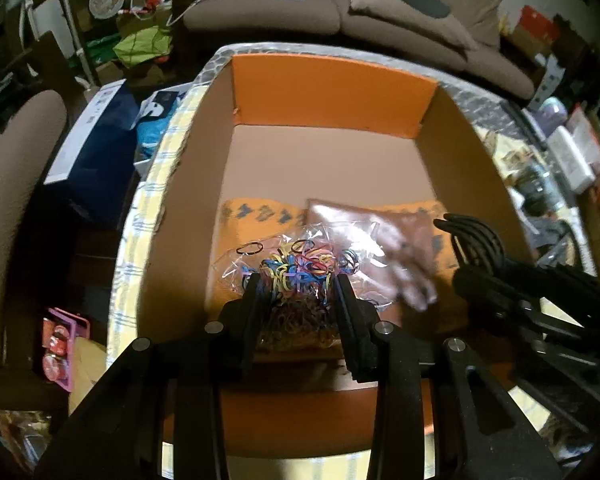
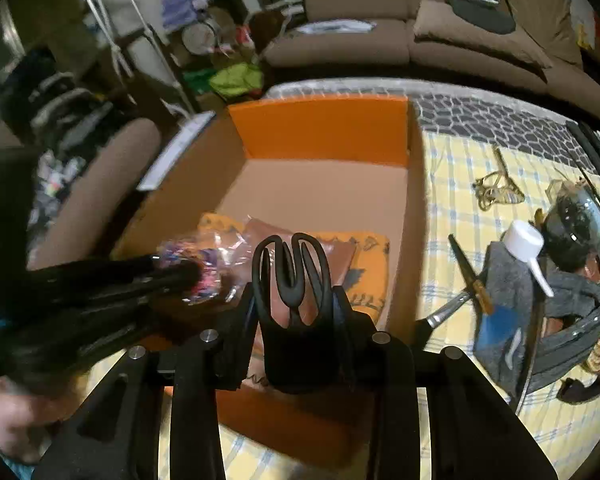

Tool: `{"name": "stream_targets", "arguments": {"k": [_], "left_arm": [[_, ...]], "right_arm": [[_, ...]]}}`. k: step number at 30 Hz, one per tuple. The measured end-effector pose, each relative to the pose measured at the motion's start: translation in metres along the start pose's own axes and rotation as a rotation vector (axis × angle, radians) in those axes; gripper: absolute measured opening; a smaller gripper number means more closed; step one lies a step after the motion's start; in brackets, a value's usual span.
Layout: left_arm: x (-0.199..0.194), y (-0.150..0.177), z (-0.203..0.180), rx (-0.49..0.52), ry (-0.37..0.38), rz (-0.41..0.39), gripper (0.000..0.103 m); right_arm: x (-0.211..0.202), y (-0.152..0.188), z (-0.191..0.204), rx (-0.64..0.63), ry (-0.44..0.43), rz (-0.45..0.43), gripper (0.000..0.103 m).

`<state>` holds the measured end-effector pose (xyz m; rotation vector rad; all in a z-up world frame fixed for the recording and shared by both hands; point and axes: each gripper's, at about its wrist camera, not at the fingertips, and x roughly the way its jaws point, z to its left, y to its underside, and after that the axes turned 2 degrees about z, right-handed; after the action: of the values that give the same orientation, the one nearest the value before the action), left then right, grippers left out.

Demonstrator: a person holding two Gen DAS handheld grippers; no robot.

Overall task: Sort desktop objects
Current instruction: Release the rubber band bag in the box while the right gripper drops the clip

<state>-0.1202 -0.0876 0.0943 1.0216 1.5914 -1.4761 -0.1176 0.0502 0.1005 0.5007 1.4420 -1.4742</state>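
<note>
Cardboard box, big and open-topped with orange flaps, sits on the yellow checked tablecloth, an orange patterned cloth and a pinkish flat packet already lying on its floor. Over it, the left gripper pinches a clear bag of coloured rubber bands, low inside the box near the front wall. The right gripper clamps a black plastic claw hair clip above the box's near edge. Judging by this, it's the drop-off step: each grip needs loosening once its item is inside the walls.
</note>
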Motion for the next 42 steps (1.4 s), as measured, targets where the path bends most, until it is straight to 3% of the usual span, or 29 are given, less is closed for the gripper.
{"name": "stream_targets", "arguments": {"k": [4,8,13,16,20,24,28,35,42], "left_arm": [[0.008,0.0,-0.003,0.035,-0.079,0.008,0.032],[0.016,0.002,-0.009,0.078,-0.165,0.015,0.033],[0.024,0.006,-0.013,0.097,-0.184,0.046,0.038],[0.021,0.005,-0.011,0.075,-0.162,0.052,0.042],[0.008,0.003,0.0,0.022,-0.108,0.048,0.05],[-0.015,0.0,0.011,-0.025,-0.053,0.004,0.052],[-0.035,-0.005,0.024,-0.082,-0.002,-0.062,0.071],[-0.038,-0.009,0.021,-0.106,0.043,-0.073,0.072],[-0.04,-0.011,-0.005,-0.074,0.055,-0.084,0.076]], "right_arm": [[0.019,0.0,0.011,-0.038,0.105,0.017,0.036],[0.032,0.002,0.018,-0.054,0.121,0.043,0.036],[0.052,0.007,0.024,-0.1,0.188,0.084,0.037],[0.049,0.006,0.025,-0.107,0.185,0.072,0.047],[0.033,0.001,0.021,-0.084,0.156,0.028,0.049],[0.009,-0.006,0.015,-0.037,0.119,-0.043,0.055],[-0.018,-0.012,0.003,0.007,0.106,-0.128,0.058],[-0.045,-0.013,-0.028,0.067,0.135,-0.192,0.076],[-0.058,-0.005,-0.059,0.116,0.161,-0.197,0.078]]}}
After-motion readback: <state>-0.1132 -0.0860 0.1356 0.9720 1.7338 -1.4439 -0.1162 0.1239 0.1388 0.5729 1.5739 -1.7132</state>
